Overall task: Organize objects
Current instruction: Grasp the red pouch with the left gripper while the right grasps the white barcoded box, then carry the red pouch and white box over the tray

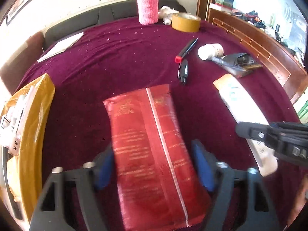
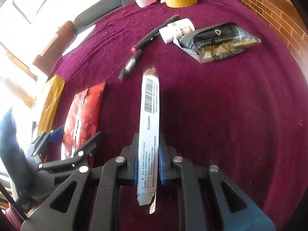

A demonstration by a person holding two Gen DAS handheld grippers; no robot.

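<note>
A red foil packet [image 1: 150, 144] lies lengthwise on the maroon tablecloth [image 1: 115, 61]. My left gripper [image 1: 154, 165] straddles its near half, and the blue pads [image 1: 105, 171] touch both long edges, so the packet bulges. In the right wrist view the same packet [image 2: 82, 115] sits between the left gripper's fingers [image 2: 55, 134]. My right gripper [image 2: 148, 154] is shut on a slim white carton [image 2: 150, 115] with a barcode, held above the cloth. That carton [image 1: 240, 104] shows at the right of the left wrist view.
A yellow cardboard box [image 1: 38, 115] with white items stands at the left. Further back lie two pens [image 1: 187, 50], a white bottle [image 1: 209, 51], a black pouch [image 1: 236, 63], a tape roll [image 1: 185, 22], a pink knit-covered bottle [image 1: 148, 7] and white paper [image 1: 61, 46]. A wooden cabinet [image 1: 259, 44] borders the right.
</note>
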